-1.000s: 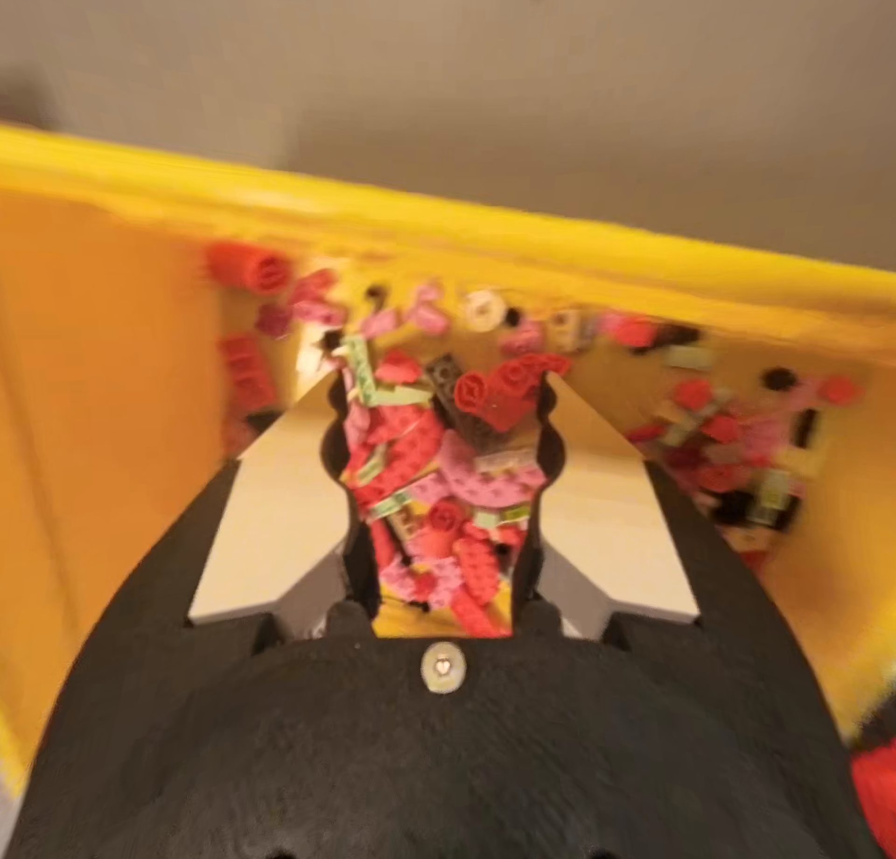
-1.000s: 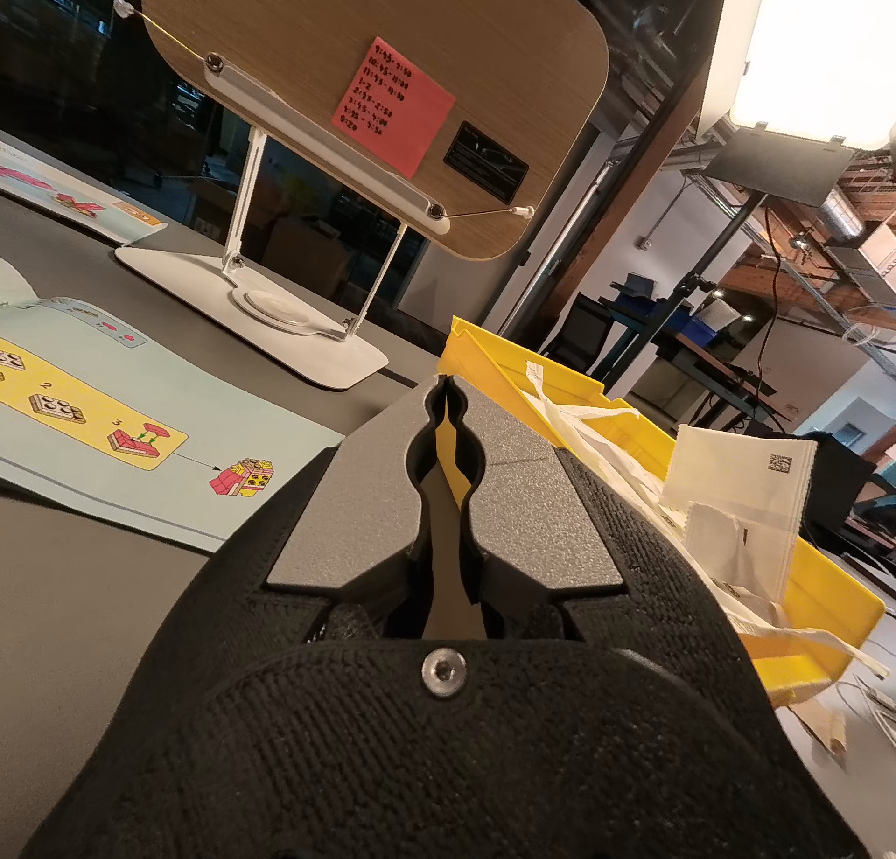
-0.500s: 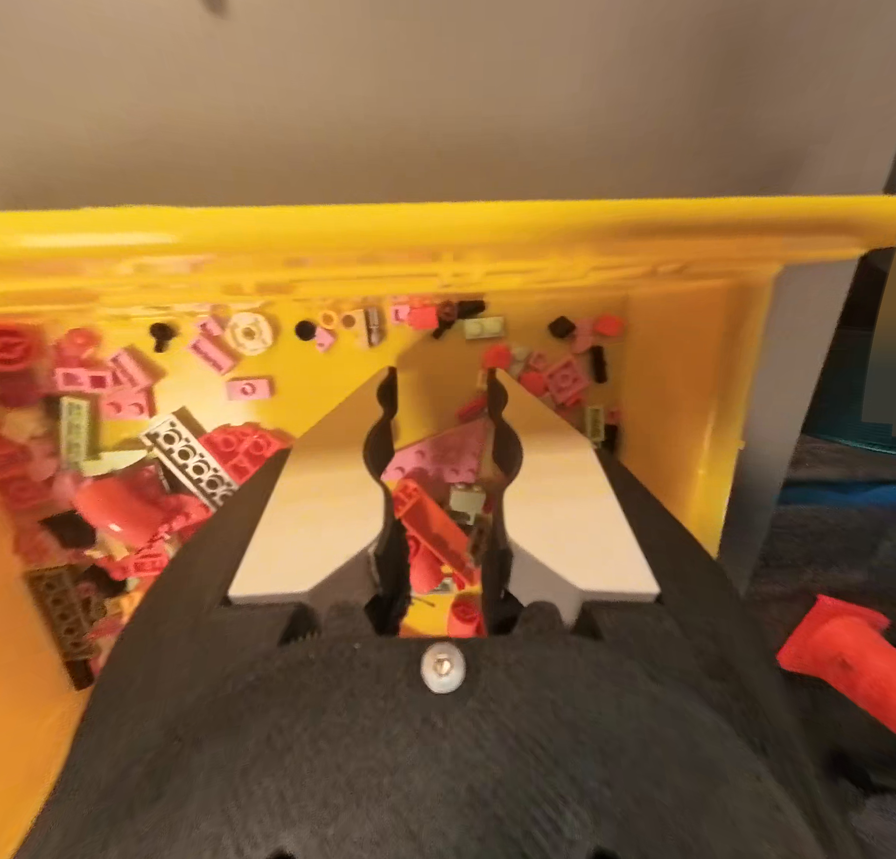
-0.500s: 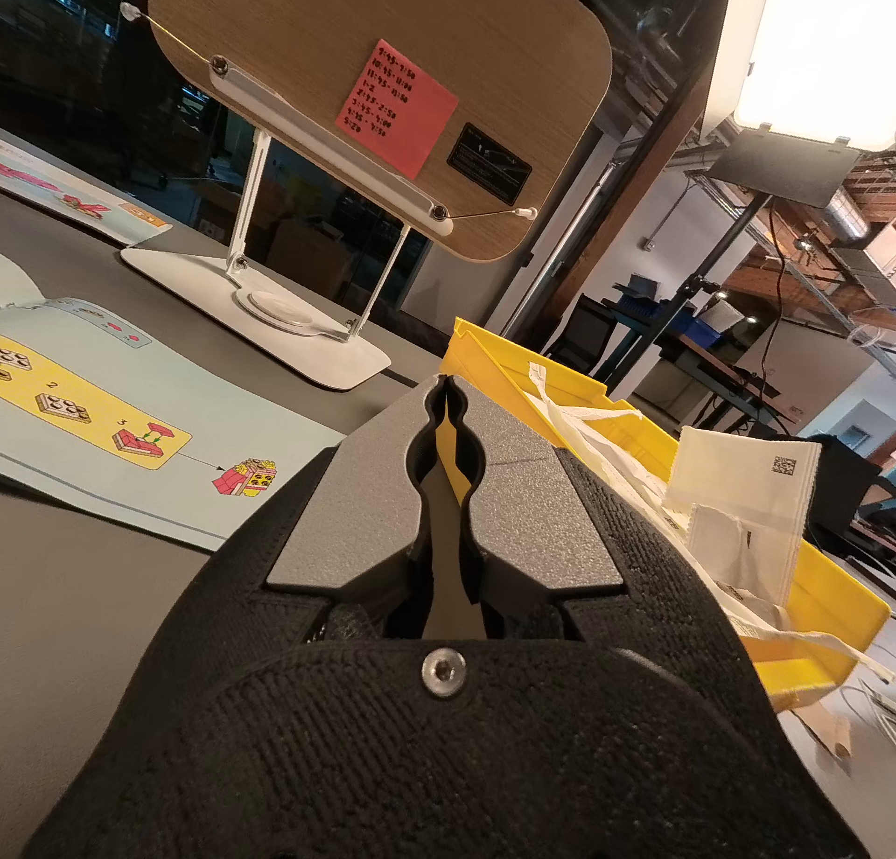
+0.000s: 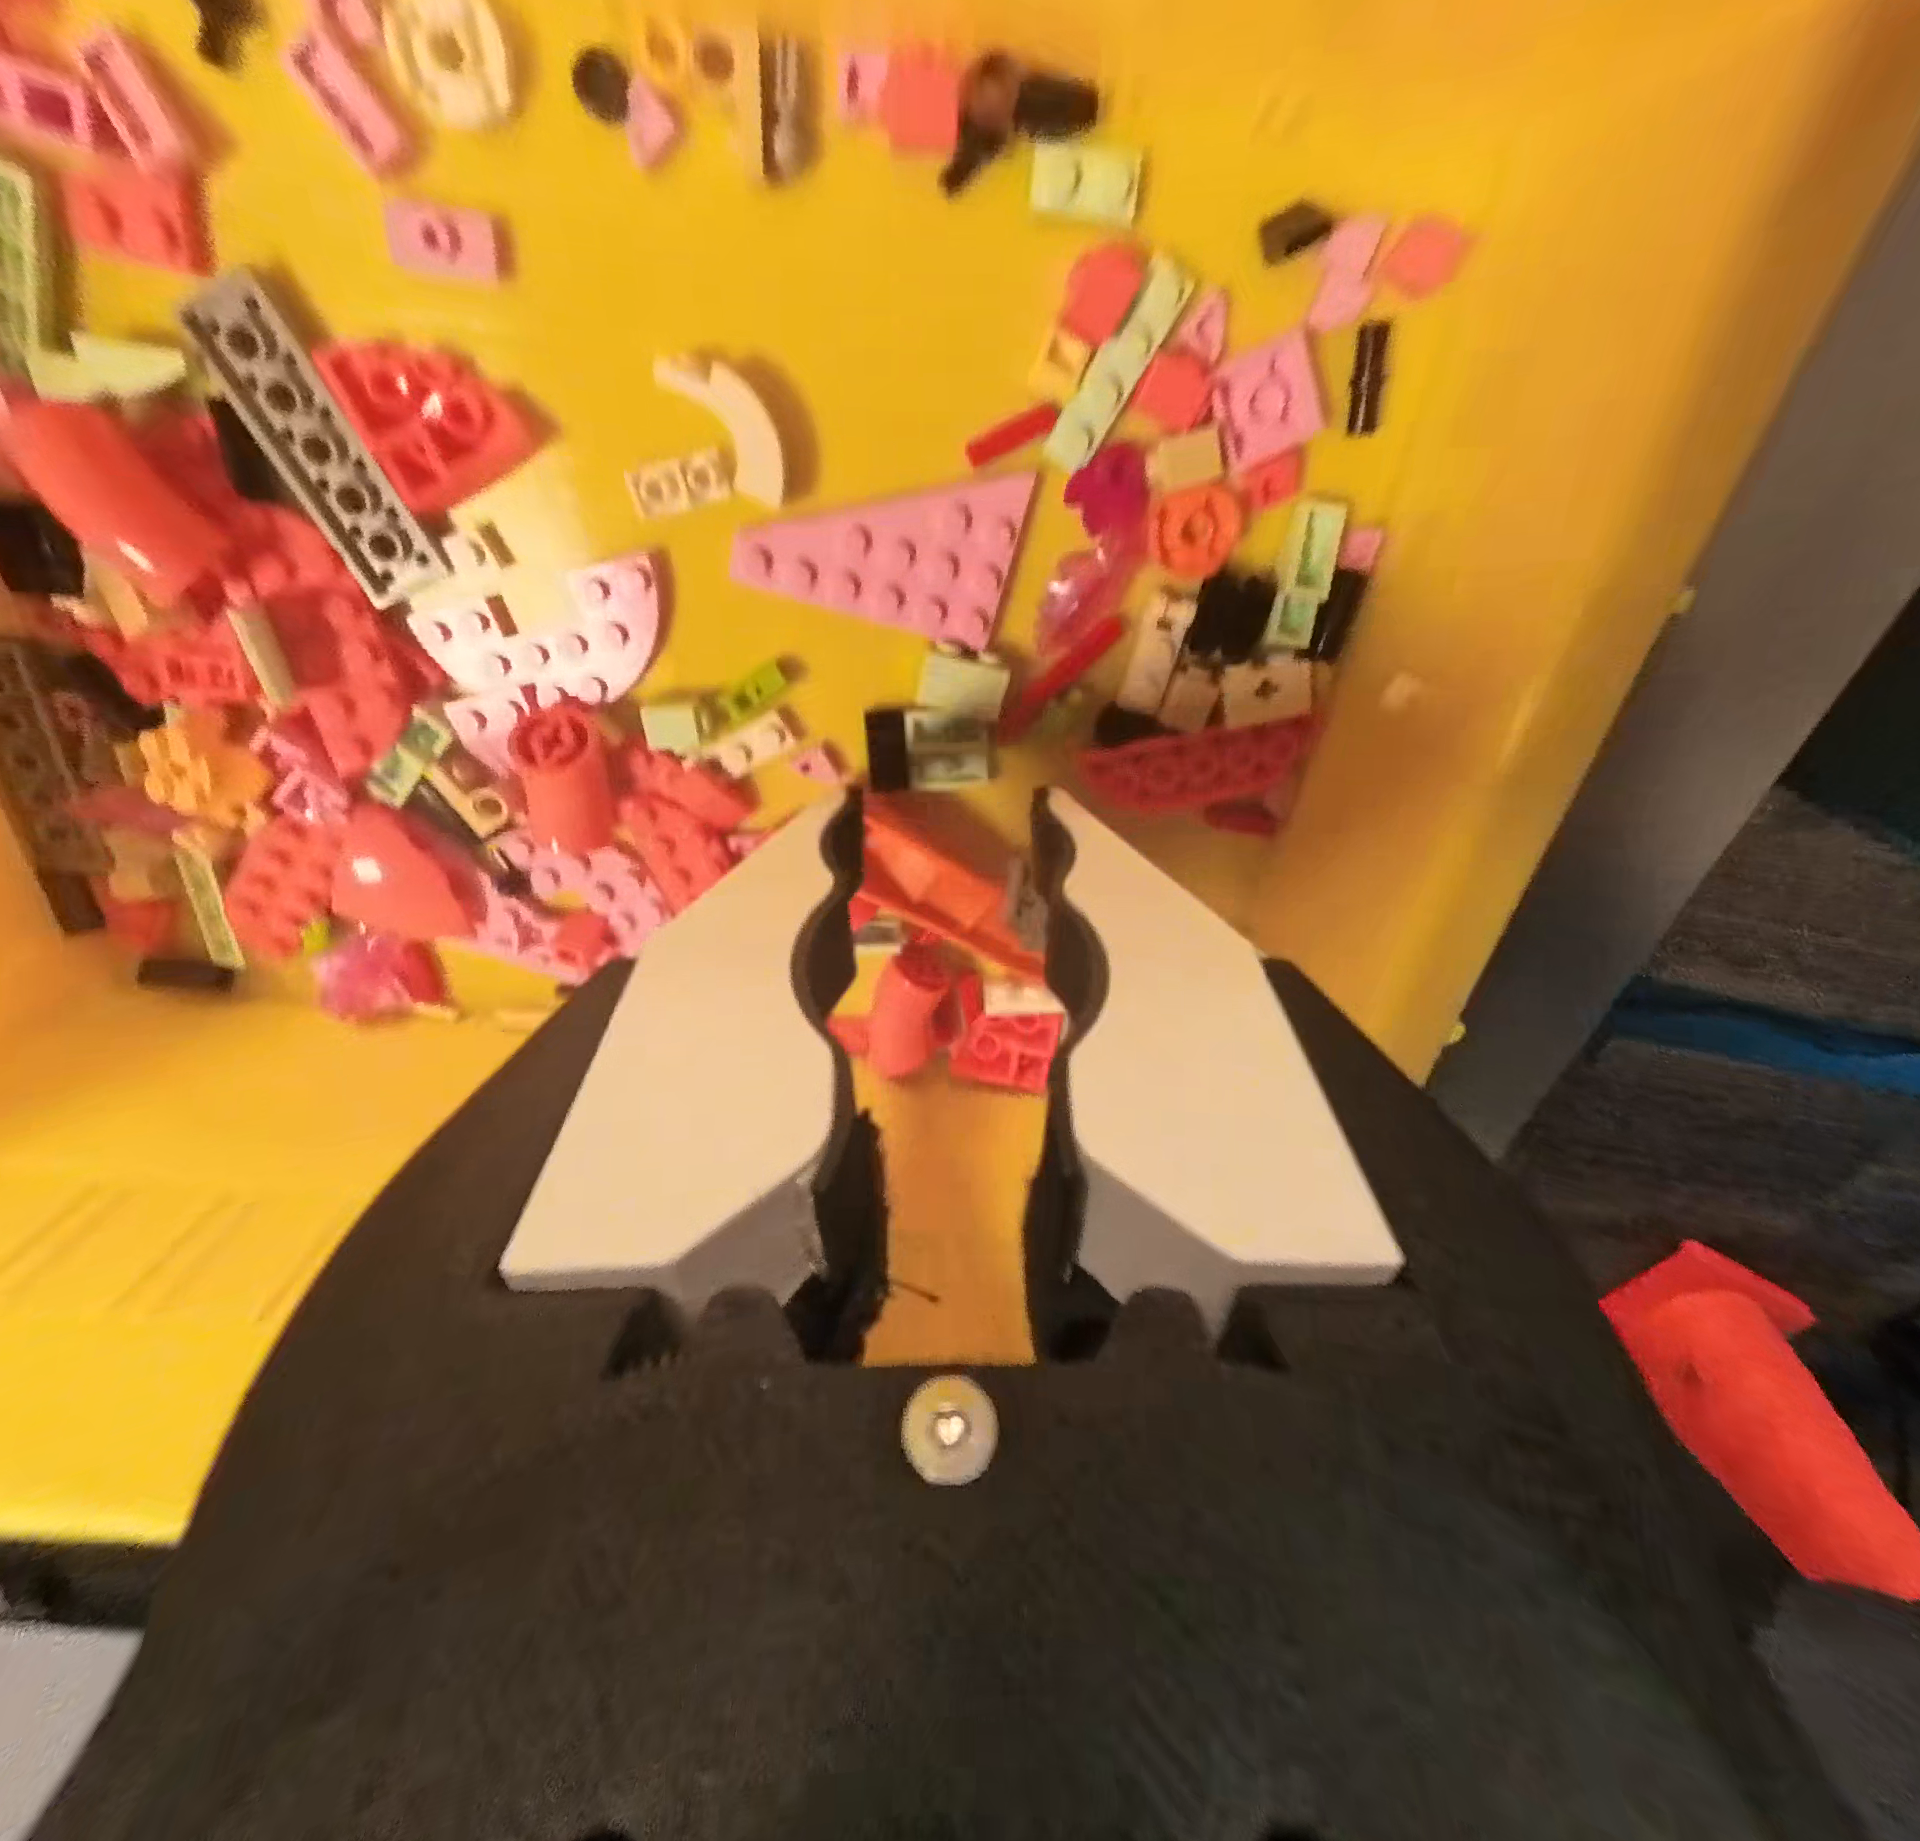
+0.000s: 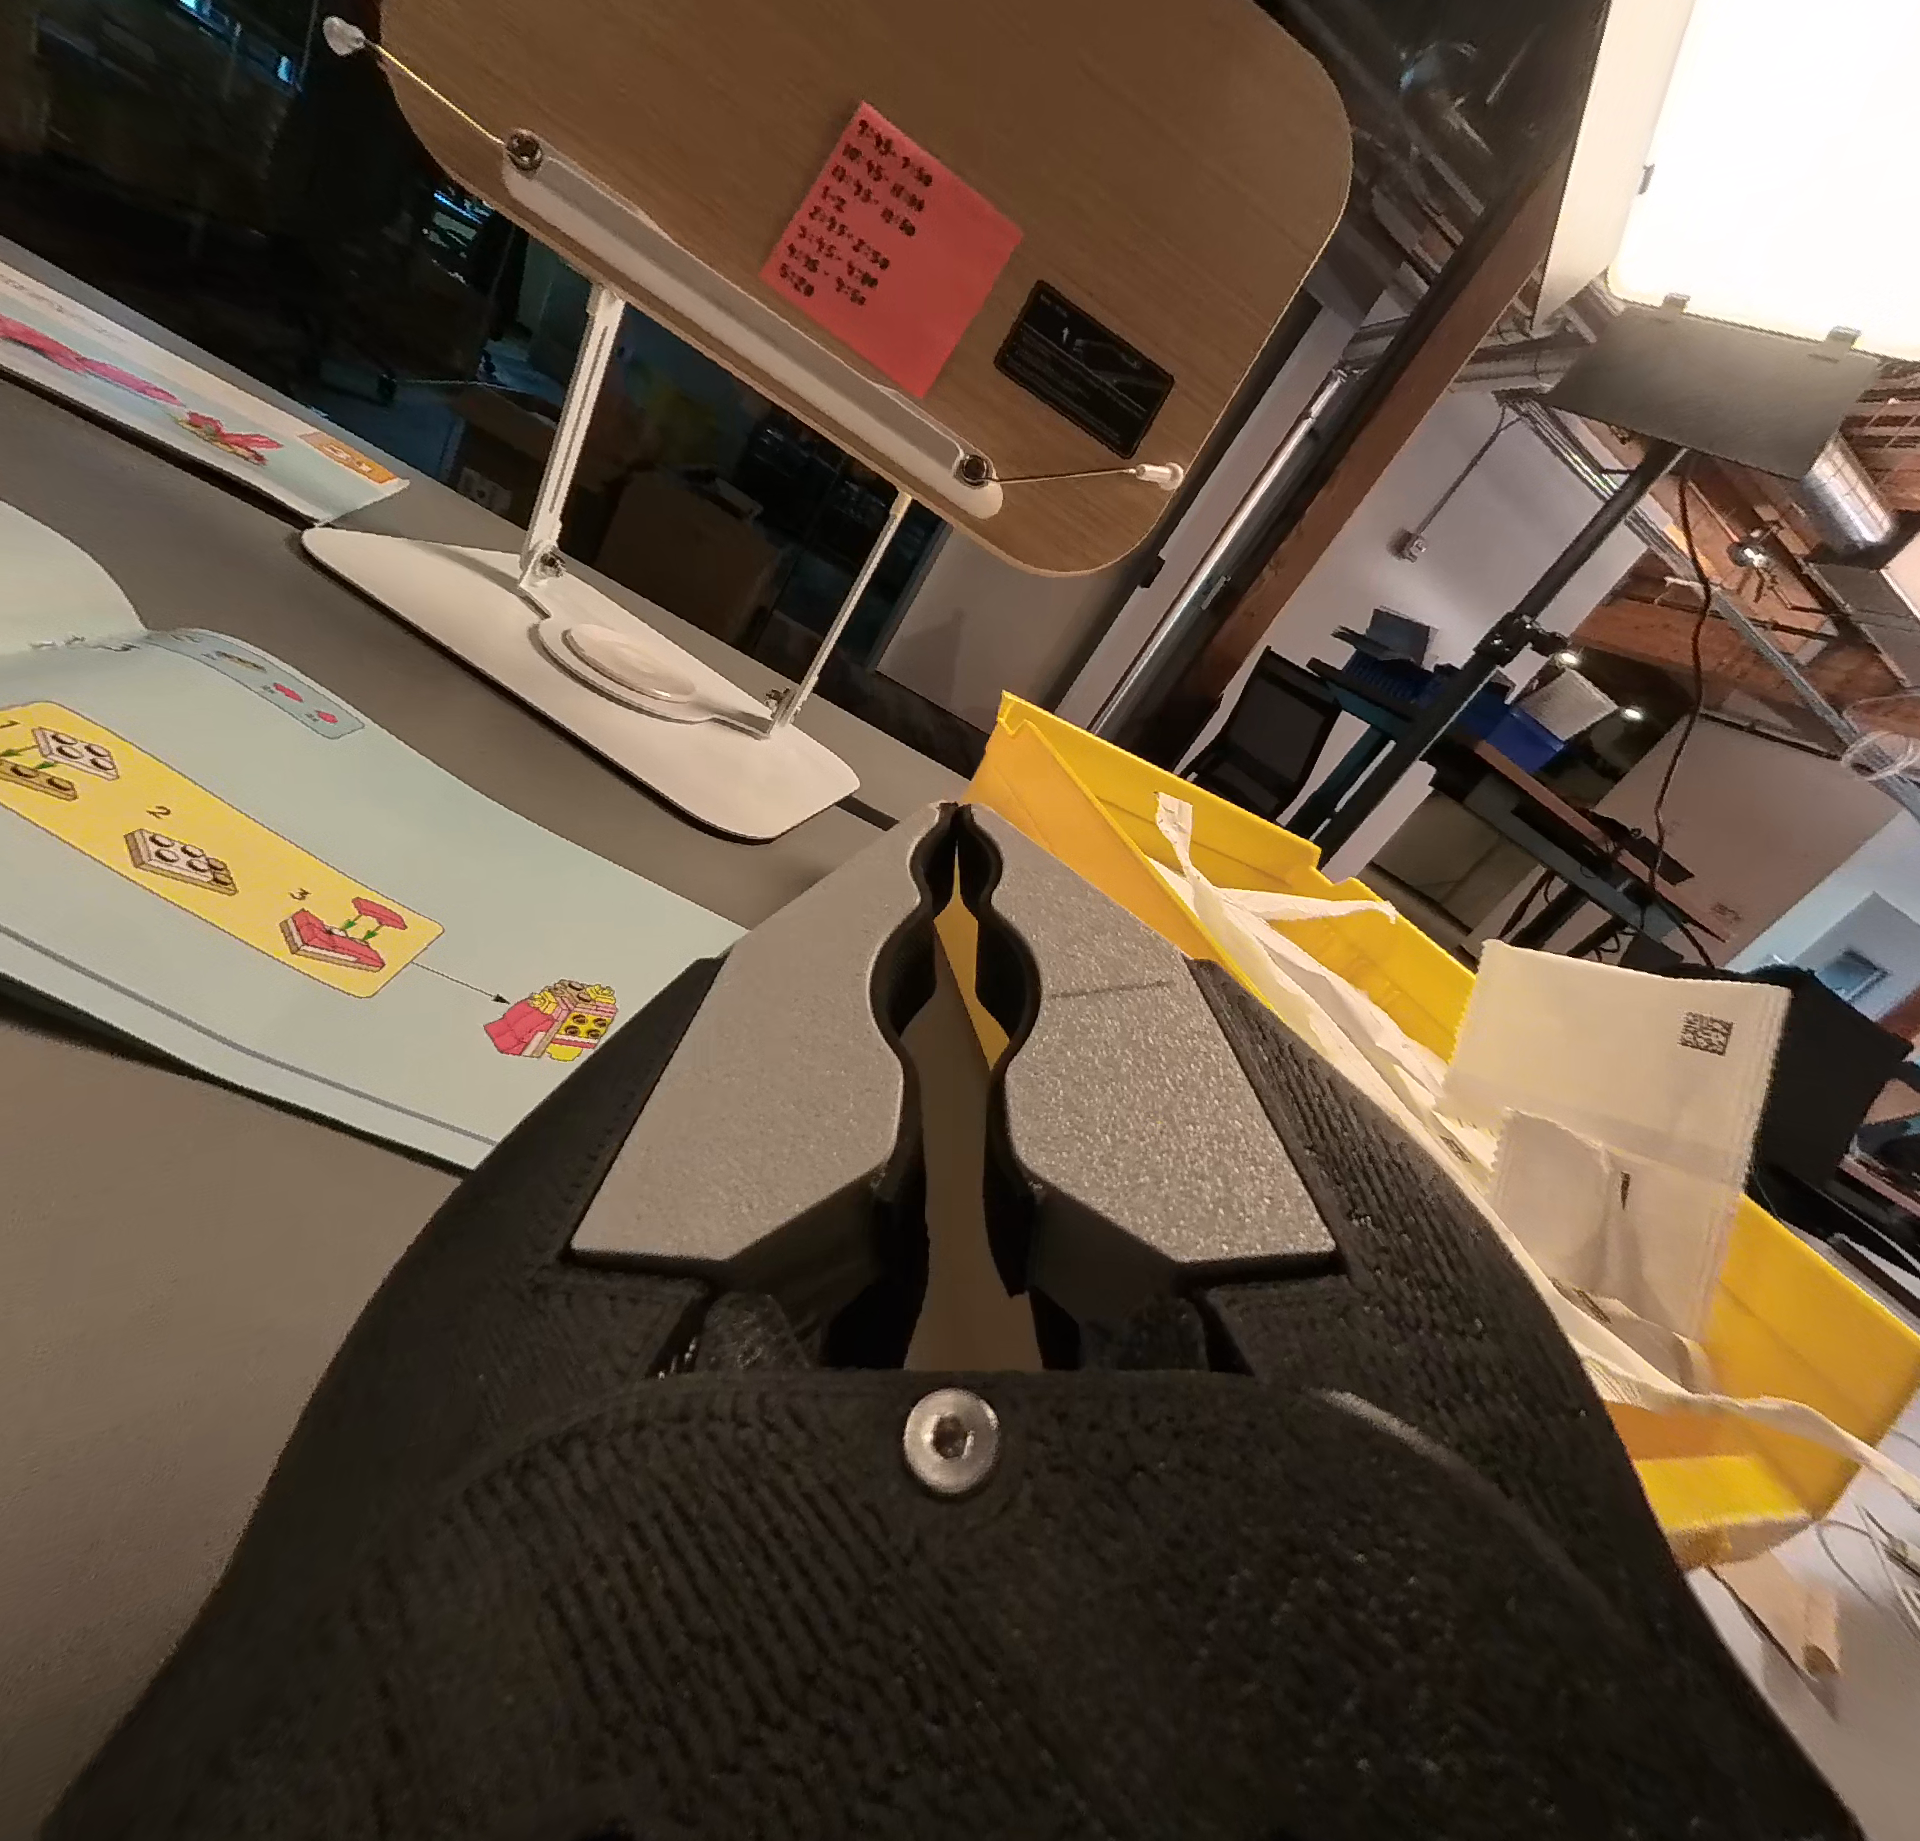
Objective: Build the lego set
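Observation:
In the left wrist view my left gripper (image 5: 948, 835) is inside a yellow bin (image 5: 1195, 56) full of loose red, pink, black and pale green bricks. Its pads are closed on an orange-red sloped brick (image 5: 935, 872) that spans from one pad to the other. A pink wedge plate (image 5: 894, 560) and a black and pale green piece (image 5: 930, 747) lie just beyond the tips. In the right wrist view my right gripper (image 6: 956, 817) is shut with nothing between its pads, low over the grey table (image 6: 156, 1220).
A second yellow bin (image 6: 1143, 856) with torn white paper bags (image 6: 1600, 1085) is to the right of the right gripper. An open instruction booklet (image 6: 312, 887) and a wooden book stand (image 6: 831, 181) are to its left. A red object (image 5: 1756, 1428) is outside the bin. The left gripper's tips are roughly 60 cm from the right gripper's.
The left gripper swept right across the bin and pulled back from the pile. Its jaws narrowed from wide open onto the orange-red brick. The right gripper stayed shut and still.

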`<state>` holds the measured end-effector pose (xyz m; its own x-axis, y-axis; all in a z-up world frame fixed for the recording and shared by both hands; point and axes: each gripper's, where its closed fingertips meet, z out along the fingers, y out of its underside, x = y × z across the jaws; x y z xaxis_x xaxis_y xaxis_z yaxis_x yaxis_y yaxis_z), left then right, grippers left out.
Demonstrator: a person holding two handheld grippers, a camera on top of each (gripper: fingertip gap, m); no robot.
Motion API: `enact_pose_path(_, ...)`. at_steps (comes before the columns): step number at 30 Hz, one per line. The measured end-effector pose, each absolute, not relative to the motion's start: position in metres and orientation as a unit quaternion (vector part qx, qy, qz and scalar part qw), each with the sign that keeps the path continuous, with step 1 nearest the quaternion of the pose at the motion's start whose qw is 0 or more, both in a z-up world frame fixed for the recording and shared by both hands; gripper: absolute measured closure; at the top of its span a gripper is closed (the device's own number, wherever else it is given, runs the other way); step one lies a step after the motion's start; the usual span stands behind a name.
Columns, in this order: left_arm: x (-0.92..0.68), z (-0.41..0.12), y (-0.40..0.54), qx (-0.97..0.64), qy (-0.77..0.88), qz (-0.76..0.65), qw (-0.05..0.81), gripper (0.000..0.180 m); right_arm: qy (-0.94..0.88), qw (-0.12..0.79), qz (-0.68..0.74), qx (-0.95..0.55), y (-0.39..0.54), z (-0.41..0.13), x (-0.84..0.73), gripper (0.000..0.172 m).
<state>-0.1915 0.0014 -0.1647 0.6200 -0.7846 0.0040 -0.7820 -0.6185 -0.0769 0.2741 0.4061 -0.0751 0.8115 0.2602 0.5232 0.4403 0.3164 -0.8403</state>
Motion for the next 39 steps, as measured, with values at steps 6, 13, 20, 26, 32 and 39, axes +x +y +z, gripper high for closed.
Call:
enact_pose_path(6,-0.226,-0.161,0.001,-0.909,0.41,0.07,-0.006,0.151,-0.304,0.753,-0.059,-0.581,0.406,-0.076,0.273,0.172)
enact_pose_path(13,-0.214,-0.16,0.002,-0.923,0.385,0.023,0.0,0.135,-0.299,0.755,-0.059,-0.58,0.406,-0.074,0.275,0.172)
enact_pose_path(20,-0.165,-0.161,0.015,-0.89,0.449,-0.014,0.077,0.094,-0.315,0.754,-0.075,-0.572,0.404,-0.075,0.27,0.172)
enact_pose_path(26,-0.141,-0.17,0.018,-0.866,0.489,-0.034,0.099,0.105,-0.318,0.753,-0.078,-0.571,0.403,-0.075,0.269,0.172)
enact_pose_path(32,-0.132,-0.18,0.017,-0.864,0.491,-0.06,0.094,0.109,-0.317,0.752,-0.075,-0.573,0.404,-0.076,0.269,0.172)
enact_pose_path(39,-0.162,-0.174,0.066,-0.891,0.424,0.055,0.153,0.125,-0.319,0.751,-0.075,-0.573,0.404,-0.076,0.269,0.172)
